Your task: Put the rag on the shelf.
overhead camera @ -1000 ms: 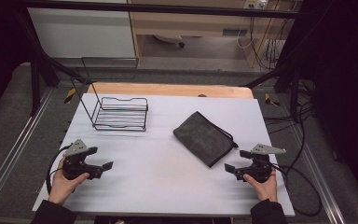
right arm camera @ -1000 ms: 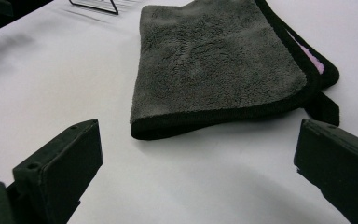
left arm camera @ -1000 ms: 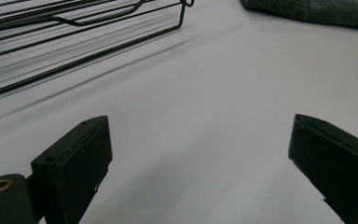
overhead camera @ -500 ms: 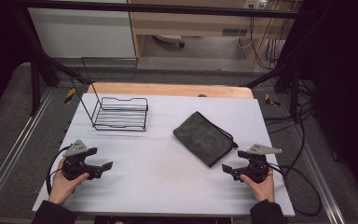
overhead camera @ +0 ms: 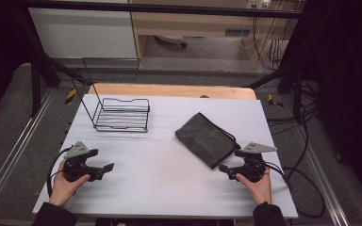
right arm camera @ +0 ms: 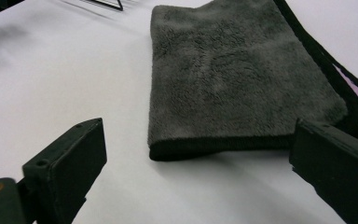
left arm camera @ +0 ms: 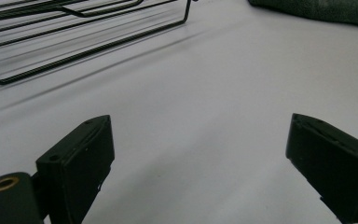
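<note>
A folded dark grey cloth [overhead camera: 206, 139] lies right of the table's middle, its black-edged near side facing my right gripper [overhead camera: 227, 169]. That gripper is open and sits just short of the cloth's near corner; in the right gripper view the cloth [right arm camera: 233, 79] lies between and beyond the two spread jaws, untouched. My left gripper [overhead camera: 104, 170] rests open near the front left of the table, jaws wide apart over bare white surface [left arm camera: 200, 140]. A black wire rack [overhead camera: 121, 115] stands at the back left, and its bars [left arm camera: 74, 28] cross the top of the left gripper view.
The white table top [overhead camera: 169, 197] lies on a wooden board [overhead camera: 169, 90] at the back. Black cables [overhead camera: 306, 188] trail off the right edge. Metal rails [overhead camera: 9, 160] run along both sides of the table.
My right gripper has edged a little left and forward toward the cloth's near corner. The left gripper has barely moved.
</note>
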